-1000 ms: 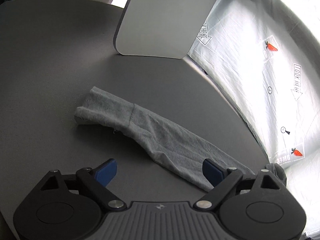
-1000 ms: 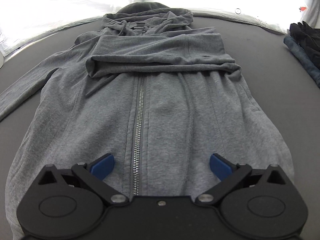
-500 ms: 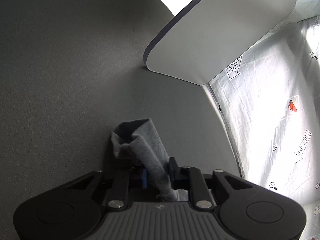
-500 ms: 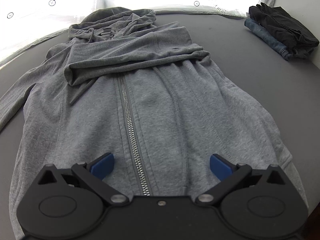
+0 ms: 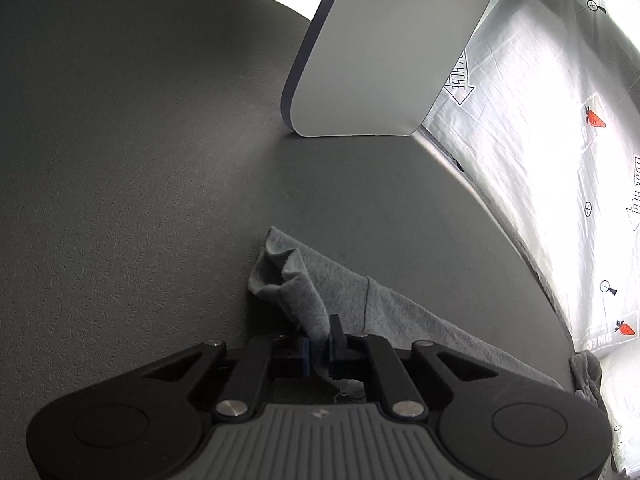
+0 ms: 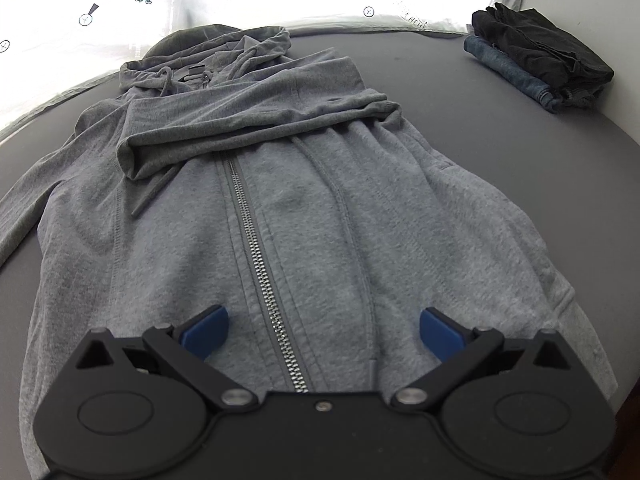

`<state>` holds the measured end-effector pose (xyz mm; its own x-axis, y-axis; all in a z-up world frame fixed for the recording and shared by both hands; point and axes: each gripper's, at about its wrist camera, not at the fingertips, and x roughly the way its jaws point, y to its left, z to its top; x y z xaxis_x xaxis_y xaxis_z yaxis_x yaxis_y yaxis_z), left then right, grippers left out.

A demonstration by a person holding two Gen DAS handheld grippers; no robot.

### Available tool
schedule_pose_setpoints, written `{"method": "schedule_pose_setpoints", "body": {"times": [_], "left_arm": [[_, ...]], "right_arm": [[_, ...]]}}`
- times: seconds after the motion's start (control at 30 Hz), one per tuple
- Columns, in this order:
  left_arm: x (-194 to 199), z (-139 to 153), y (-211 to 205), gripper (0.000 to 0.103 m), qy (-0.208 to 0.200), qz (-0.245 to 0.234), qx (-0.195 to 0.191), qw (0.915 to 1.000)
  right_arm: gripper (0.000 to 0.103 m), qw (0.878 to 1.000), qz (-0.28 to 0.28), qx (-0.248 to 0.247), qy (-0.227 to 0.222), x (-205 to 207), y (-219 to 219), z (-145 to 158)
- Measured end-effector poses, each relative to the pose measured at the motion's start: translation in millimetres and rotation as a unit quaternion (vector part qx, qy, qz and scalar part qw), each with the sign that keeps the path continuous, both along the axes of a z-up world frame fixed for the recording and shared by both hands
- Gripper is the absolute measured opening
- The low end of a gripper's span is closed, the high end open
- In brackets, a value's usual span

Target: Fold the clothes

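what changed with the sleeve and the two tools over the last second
The left tool closed on the hoodie's sleeve cuff, which had lain flat, and lifted it. The right tool stayed open over the gray hoodie; the folded stack stayed put.

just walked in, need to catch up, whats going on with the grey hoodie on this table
A person with a handheld gripper in each hand is folding a grey zip-up hooded sweatshirt spread on the dark grey table. The left gripper is shut on the cuff end of the outstretched grey sleeve. The right gripper hangs open over the hem by the zipper, holding nothing. The other sleeve already lies folded across the chest. A stack of dark folded clothes sits at the far right.
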<state>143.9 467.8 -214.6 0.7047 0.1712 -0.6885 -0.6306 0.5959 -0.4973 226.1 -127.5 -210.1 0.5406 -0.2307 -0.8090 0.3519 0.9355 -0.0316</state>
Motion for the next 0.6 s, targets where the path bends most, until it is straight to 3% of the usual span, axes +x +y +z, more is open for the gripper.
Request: {"method": "schedule_pose_setpoints", "body": {"times": [0.17, 0.33, 0.47, 0.6], "left_arm": [[5.7, 23.6, -6.4, 0.008, -0.044, 0.007, 0.006, 0.999], [24.2, 67.5, -32.6, 0.008, -0.104, -0.026, 0.032, 0.9938], [45.9, 109.0, -69.5, 0.008, -0.155, -0.07, 0.05, 0.9842], [72.3, 146.4, -120.6, 0.008, -0.207, -0.123, 0.049, 0.9693]], "right_arm": [[0.103, 1.0, 0.006, 0.015, 0.02, 3.4, -3.8, 2.3], [0.103, 0.999, 0.015, 0.027, 0.033, 4.4, -6.1, 3.3], [0.103, 0.998, 0.044, 0.03, 0.026, -0.6, -8.9, 2.8], [0.103, 0.994, 0.09, 0.041, 0.034, -4.1, -15.1, 5.4]]}}
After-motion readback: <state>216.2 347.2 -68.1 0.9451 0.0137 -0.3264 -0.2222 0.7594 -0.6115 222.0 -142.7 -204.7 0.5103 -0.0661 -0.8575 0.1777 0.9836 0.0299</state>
